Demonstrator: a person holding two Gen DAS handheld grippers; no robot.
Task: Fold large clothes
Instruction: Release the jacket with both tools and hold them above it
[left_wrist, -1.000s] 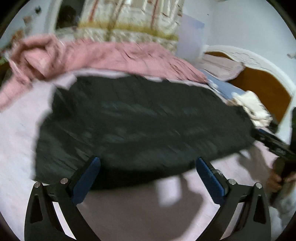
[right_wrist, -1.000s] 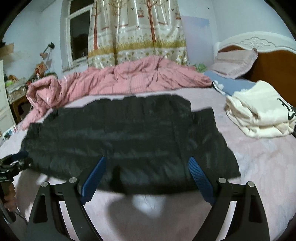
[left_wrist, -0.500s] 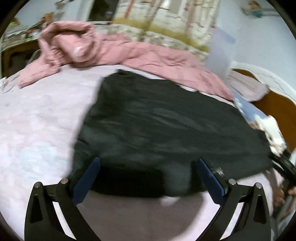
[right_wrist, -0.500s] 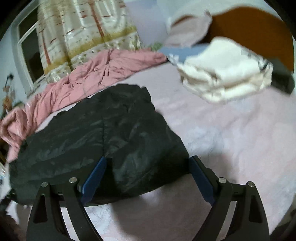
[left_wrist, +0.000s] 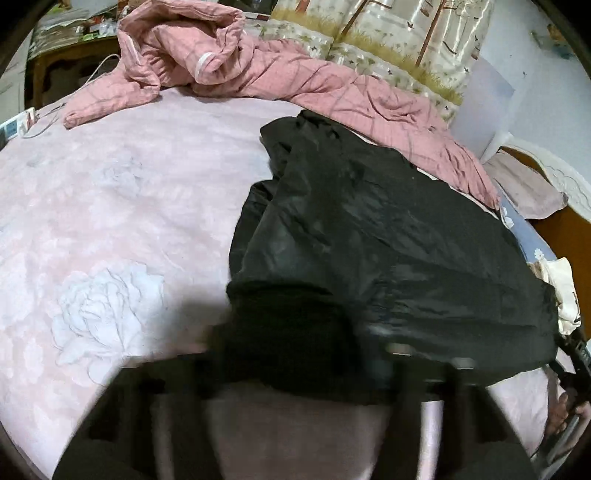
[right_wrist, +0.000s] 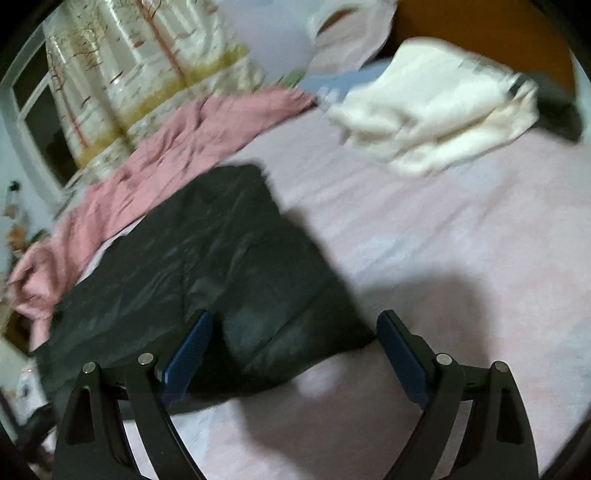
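A large black garment (left_wrist: 388, 236) lies spread on the pink bed sheet (left_wrist: 110, 192); it also shows in the right wrist view (right_wrist: 221, 266). My left gripper (left_wrist: 295, 365) is low at the garment's near left corner, and its fingers are blurred and hidden under dark fabric. My right gripper (right_wrist: 293, 354) is open, its blue-padded fingers (right_wrist: 190, 347) straddling the garment's near right corner just above the sheet.
A crumpled pink quilt (left_wrist: 229, 62) lies along the far edge of the bed. A folded cream garment (right_wrist: 436, 107) sits near the headboard (right_wrist: 480, 29). A floral curtain (right_wrist: 147, 66) hangs behind. The right gripper's handle and hand (left_wrist: 569, 398) show at the left view's right edge.
Both grippers have dropped toward the garment's near corners. The left gripper's blue pads, open and visible before, are now blurred and covered by black fabric. The right gripper stays open.
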